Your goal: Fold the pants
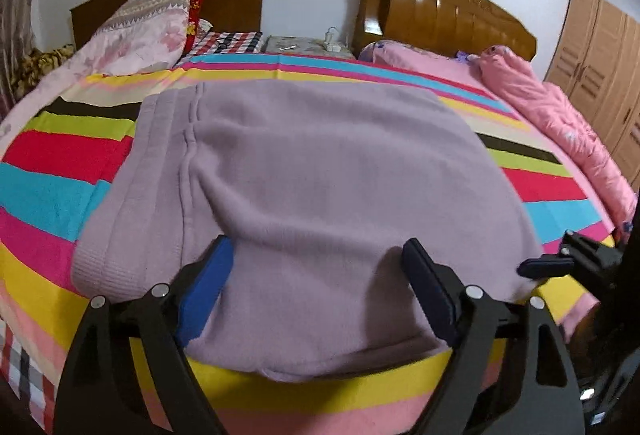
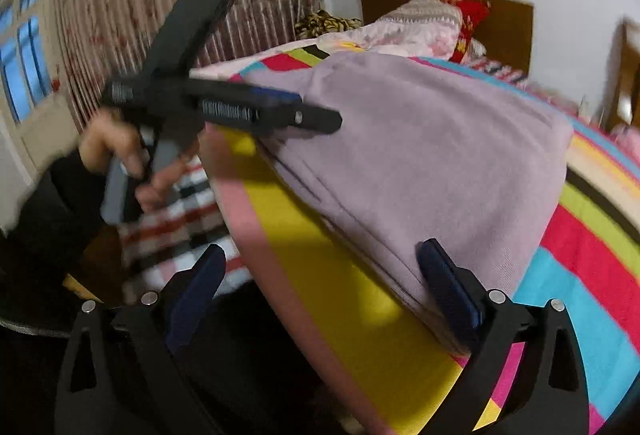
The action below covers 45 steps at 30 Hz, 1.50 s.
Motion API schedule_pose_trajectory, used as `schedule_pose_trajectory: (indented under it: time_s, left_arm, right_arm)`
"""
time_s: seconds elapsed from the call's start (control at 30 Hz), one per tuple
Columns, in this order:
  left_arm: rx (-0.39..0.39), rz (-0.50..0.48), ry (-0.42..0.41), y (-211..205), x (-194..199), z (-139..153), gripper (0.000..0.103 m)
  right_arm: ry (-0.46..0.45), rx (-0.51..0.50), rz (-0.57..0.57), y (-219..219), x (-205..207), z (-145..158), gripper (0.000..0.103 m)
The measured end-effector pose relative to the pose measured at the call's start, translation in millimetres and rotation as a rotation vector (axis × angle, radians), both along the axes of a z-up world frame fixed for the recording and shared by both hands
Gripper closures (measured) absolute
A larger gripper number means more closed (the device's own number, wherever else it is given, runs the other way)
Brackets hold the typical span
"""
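Lying folded into a thick lilac stack, the pants (image 1: 312,171) are resting on the striped bed (image 1: 52,191). I am holding my left tongs (image 1: 316,291) apart over their near edge. My right tongs (image 2: 320,283) are also gaping apart.

Bed (image 1: 48,163) with striped sheet, folded lilac pants (image 1: 312,171) on it, pink quilt (image 1: 560,123) alongside

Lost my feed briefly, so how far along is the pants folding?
The lilac pants already lie as a layered rectangular stack on the striped bedsheet. The left gripper and right gripper are both open at its near edge. Any final fold remains.
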<state>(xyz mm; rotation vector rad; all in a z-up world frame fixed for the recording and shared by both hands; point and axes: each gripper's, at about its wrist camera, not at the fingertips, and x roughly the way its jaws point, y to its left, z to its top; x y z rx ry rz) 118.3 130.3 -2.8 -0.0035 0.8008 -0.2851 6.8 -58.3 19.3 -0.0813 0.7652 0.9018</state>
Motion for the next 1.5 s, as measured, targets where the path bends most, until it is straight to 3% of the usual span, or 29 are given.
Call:
schedule_pose_trajectory:
  time_s: [0.17, 0.27, 0.37, 0.47, 0.53, 0.57, 0.63, 0.7, 0.73, 0.77, 0.83, 0.9, 1.0, 1.07, 1.1, 1.17, 1.23, 1.3, 1.37, 1.43, 1.5]
  left_arm:
    - [0.066, -0.008, -0.037, -10, -9, -6, 0.012]
    - [0.055, -0.017, -0.043, -8, -12, -5, 0.012]
    - [0.053, -0.019, -0.059, -8, -16, -6, 0.012]
    - [0.055, -0.027, -0.077, -7, -18, -7, 0.012]
    - [0.045, -0.04, -0.085, -4, -20, -6, 0.012]
    - [0.04, -0.046, -0.087, -3, -21, -6, 0.012]
    - [0.032, -0.058, -0.089, -2, -22, -7, 0.012]
    - [0.029, -0.068, -0.094, -1, -23, -7, 0.012]
    - [0.031, -0.069, -0.098, -1, -24, -7, 0.012]
    - [0.032, -0.069, -0.102, -1, -25, -8, 0.012]
    - [0.035, -0.063, -0.111, -3, -26, -8, 0.012]
    - [0.039, -0.057, -0.118, -4, -26, -9, 0.01]
    - [0.057, -0.055, -0.123, -8, -26, -9, 0.008]
    - [0.058, -0.058, -0.119, -8, -25, -9, 0.008]
    - [0.056, -0.063, -0.117, -7, -24, -9, 0.008]
    - [0.051, -0.072, -0.114, -6, -25, -8, 0.008]
    - [0.048, -0.075, -0.116, -5, -25, -8, 0.008]
    - [0.047, -0.074, -0.122, -5, -26, -9, 0.008]
    - [0.046, -0.073, -0.132, -5, -27, -10, 0.008]
    - [0.049, -0.073, -0.137, -6, -27, -10, 0.008]
    - [0.049, -0.074, -0.137, -6, -28, -10, 0.008]
  right_arm:
    - [-0.058, -0.024, 0.061, -14, 1, 21, 0.009]
    - [-0.097, 0.001, -0.023, -37, 35, 44, 0.008]
    - [0.018, 0.102, -0.083, -55, 101, 49, 0.008]
    - [0.158, 0.157, -0.042, -44, 159, 34, 0.007]
    - [0.21, 0.112, -0.005, -26, 190, 19, 0.007]
    - [0.194, 0.057, -0.007, -20, 204, 11, 0.007]
    - [0.156, -0.125, -0.168, -23, 241, -2, 0.007]
    - [0.182, -0.059, -0.213, -35, 261, 4, 0.009]
    - [0.142, -0.065, -0.298, -41, 264, 17, 0.008]
    - [0.114, -0.059, -0.309, -41, 263, 27, 0.008]
    - [0.064, 0.03, -0.244, -36, 252, 51, 0.007]
    - [0.077, 0.061, -0.171, -20, 243, 58, 0.006]
    - [0.099, -0.046, 0.009, 39, 225, 40, 0.006]
    - [0.21, -0.055, 0.118, 63, 228, 20, 0.006]
    - [0.226, -0.07, 0.129, 66, 231, 13, 0.006]
    - [0.222, -0.148, 0.003, 63, 253, 0, 0.006]
    - [0.284, -0.039, -0.137, 39, 278, 5, 0.006]
    - [0.274, 0.06, -0.201, 24, 282, 22, 0.006]
    - [0.273, 0.124, -0.148, 24, 272, 37, 0.006]
    - [0.268, 0.106, -0.055, 38, 251, 44, 0.006]
    - [0.361, 0.155, 0.078, 53, 238, 42, 0.006]
